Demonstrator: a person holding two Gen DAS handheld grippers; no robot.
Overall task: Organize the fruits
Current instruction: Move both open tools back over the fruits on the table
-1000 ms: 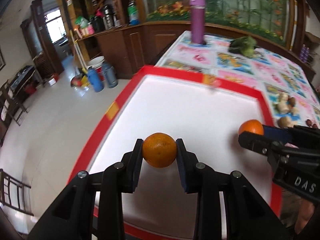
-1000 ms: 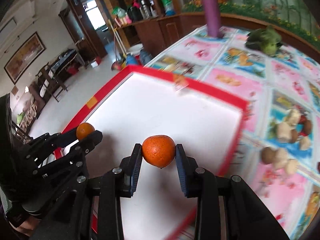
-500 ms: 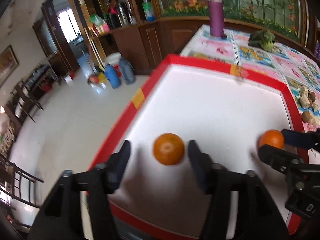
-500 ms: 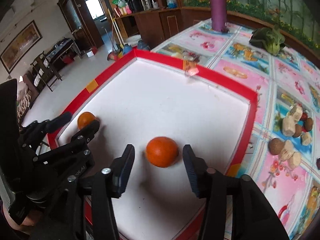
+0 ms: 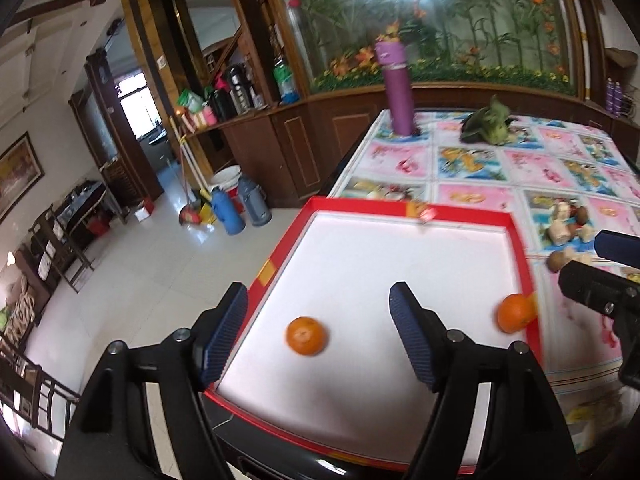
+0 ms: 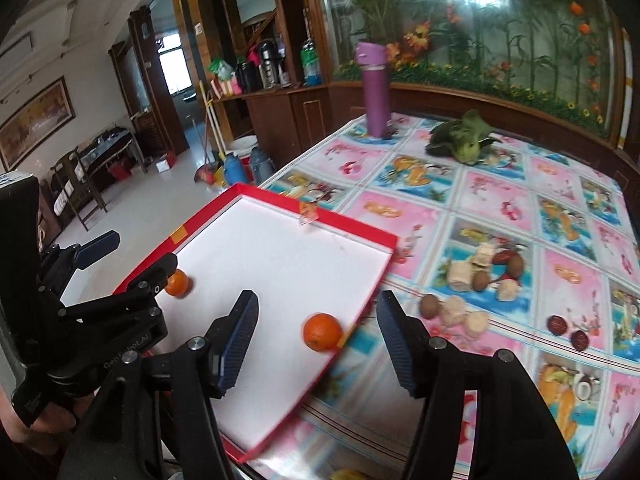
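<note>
A: The tray looks like cardboard, glossy red rim, matt white floor. Both oranges have dull, finely pitted peel.

B: The cloth over the table is shiny, plastic-looking, printed. The left gripper is matt black plastic with ribbed blue pads and small metal screws.

A: The bottle is smooth purple. The cabinets are varnished wood, the floor tiles glossy.

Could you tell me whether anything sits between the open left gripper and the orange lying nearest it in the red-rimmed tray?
Nothing visible does. The left gripper is open, and the orange lies on bare white tray floor below the gap between its fingers. The second orange sits apart at the tray's right rim.
</note>
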